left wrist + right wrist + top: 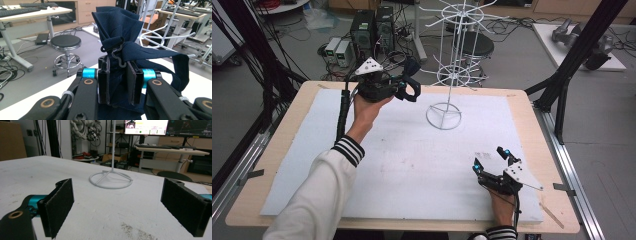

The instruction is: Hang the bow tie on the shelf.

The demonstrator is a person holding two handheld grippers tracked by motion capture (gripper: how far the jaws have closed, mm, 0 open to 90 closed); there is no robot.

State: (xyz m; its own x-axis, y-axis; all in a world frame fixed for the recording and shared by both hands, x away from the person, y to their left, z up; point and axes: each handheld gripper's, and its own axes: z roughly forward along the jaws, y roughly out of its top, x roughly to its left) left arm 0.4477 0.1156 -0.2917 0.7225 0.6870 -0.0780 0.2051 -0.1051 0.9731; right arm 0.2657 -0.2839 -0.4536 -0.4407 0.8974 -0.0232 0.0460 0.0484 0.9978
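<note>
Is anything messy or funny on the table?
A bit. The left gripper is shut on a bunched dark blue cloth with a small black hook, its strap dangling. The white mat has dark smudges. The wire rack stands upright, nothing spilled.

Wire rack point(444, 115) stands near the tabletop's point(412, 165) far edge, left gripper point(409, 89) with cloth point(412, 67) just left, right gripper point(492, 161) by the near right corner.

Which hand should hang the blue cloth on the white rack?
Probably the left. The left gripper is already shut on the dark blue cloth, held up close beside the white wire rack. The right gripper rests open and empty near the table's front edge, farther from the rack.
</note>
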